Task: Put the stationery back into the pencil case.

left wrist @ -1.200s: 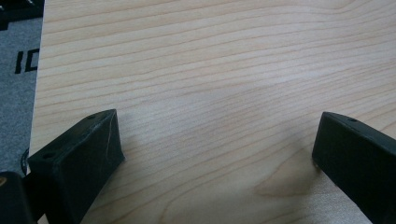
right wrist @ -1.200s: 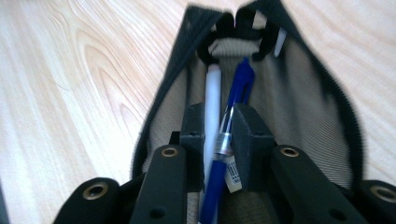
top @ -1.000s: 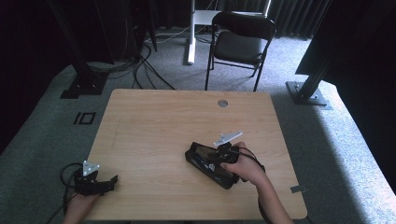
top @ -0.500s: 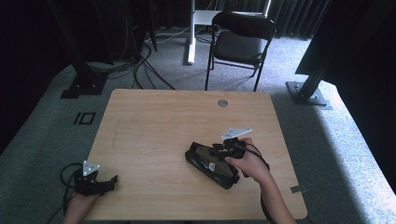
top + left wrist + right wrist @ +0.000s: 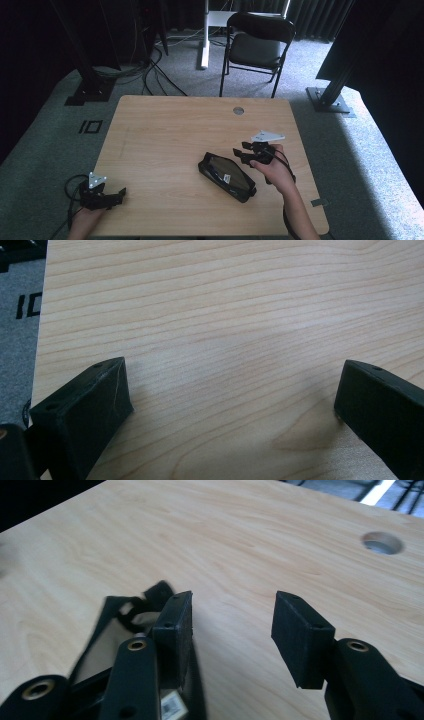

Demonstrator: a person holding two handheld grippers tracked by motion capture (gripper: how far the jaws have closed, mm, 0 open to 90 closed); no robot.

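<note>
Since a second ago my right gripper (image 5: 247,151) lifted off the flat black pouch with clear window (image 5: 227,176), jaws spread, empty. High view: pouch lies right of centre on the light wooden table (image 5: 165,135); far half bare. Left gripper (image 5: 116,193) at near-left edge. Left gripper view: jaws wide apart over bare wood. Right gripper view: pouch (image 5: 125,630) beside my left jaw, cable hole (image 5: 382,542) ahead.
</note>
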